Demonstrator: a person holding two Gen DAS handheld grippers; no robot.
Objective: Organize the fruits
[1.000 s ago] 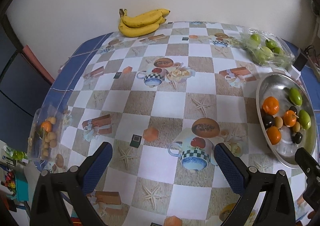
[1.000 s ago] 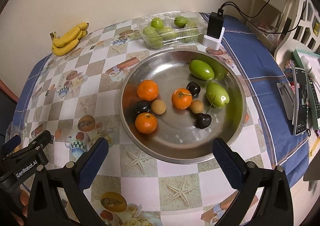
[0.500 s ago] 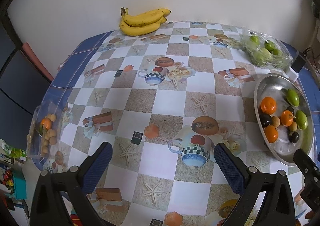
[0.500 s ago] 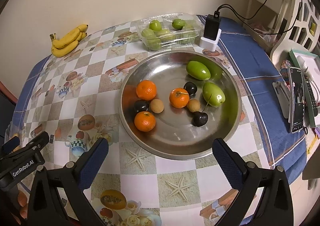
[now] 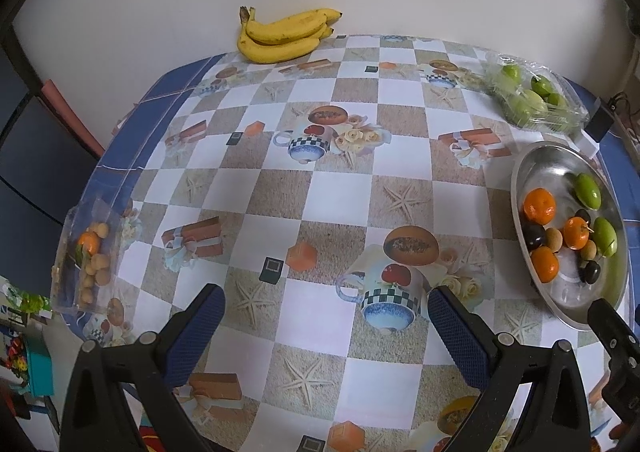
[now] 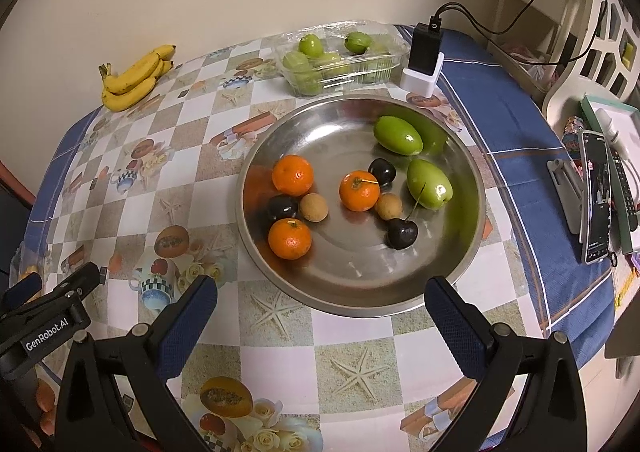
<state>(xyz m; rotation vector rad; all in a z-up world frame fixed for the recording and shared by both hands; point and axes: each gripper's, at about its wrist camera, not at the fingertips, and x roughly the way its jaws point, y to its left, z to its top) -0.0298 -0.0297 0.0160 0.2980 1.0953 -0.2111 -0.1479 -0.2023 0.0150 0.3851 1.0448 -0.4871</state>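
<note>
Item one: our left gripper [image 5: 326,326], jaws spread wide and holding nothing, hangs above the checked tablecloth [image 5: 340,180] over a printed teapot motif. Item two: our right gripper [image 6: 320,316], likewise spread wide and unloaded, hangs at the near rim of the round metal tray [image 6: 460,260].

In the tray we count three mandarins: one at the left [image 6: 292,174], one central with a stalk [image 6: 359,190], one nearest us [image 6: 289,238]. Two green oblong fruits lie at the right, the farther [image 6: 397,135] and the nearer [image 6: 429,184]. Three dark cherries: one [image 6: 382,171] touching the central mandarin, one [image 6: 282,207] between the two left mandarins, one with a stem [image 6: 401,233] toward the front. Two tan longans: [image 6: 313,207] and [image 6: 388,206].

Outside the tray: a bunch of bananas [image 5: 282,35] at the far edge by the wall; a clear punnet of green fruit [image 6: 340,58] just behind the tray; a black charger in a white stand [image 6: 425,56] beside the punnet; a clear packet of longans with one orange fruit [image 5: 90,256] at the left table edge; a phone on a stand [image 6: 596,200] to the right, off the cloth.
</note>
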